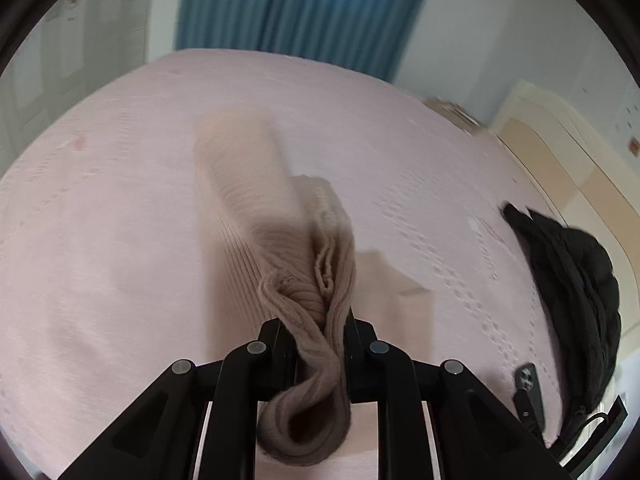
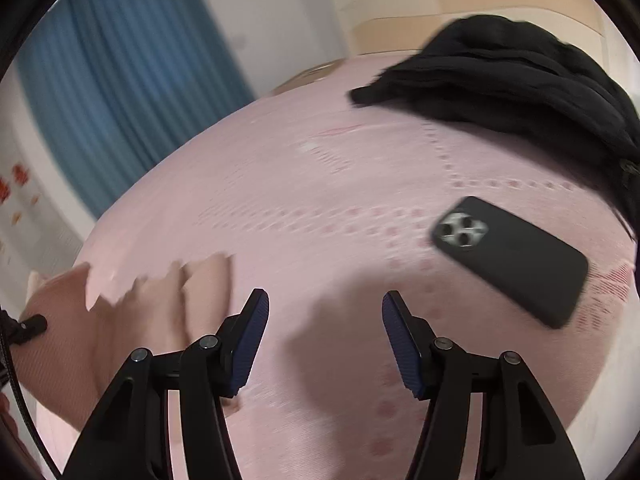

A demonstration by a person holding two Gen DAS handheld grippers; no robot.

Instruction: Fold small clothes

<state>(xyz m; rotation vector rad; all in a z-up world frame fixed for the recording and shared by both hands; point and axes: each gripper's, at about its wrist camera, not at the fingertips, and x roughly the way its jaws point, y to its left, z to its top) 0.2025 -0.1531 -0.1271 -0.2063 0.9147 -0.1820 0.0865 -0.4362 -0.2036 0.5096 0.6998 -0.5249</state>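
A beige ribbed knit garment (image 1: 256,216) lies stretched across the pink bed sheet (image 1: 100,240). Its near end is bunched up and lifted off the sheet, pinched in my left gripper (image 1: 316,320), which is shut on the folds. In the right wrist view the same garment (image 2: 140,320) shows blurred at the lower left, beside my right gripper's left finger. My right gripper (image 2: 324,300) hovers open over bare sheet (image 2: 320,208), with nothing between its blue pads.
A black phone (image 2: 516,256) lies face down on the sheet, ahead and to the right of my right gripper. A black padded jacket (image 2: 500,76) is heaped beyond it by the cream headboard (image 1: 560,160). A blue curtain (image 1: 300,4) hangs past the bed's far edge.
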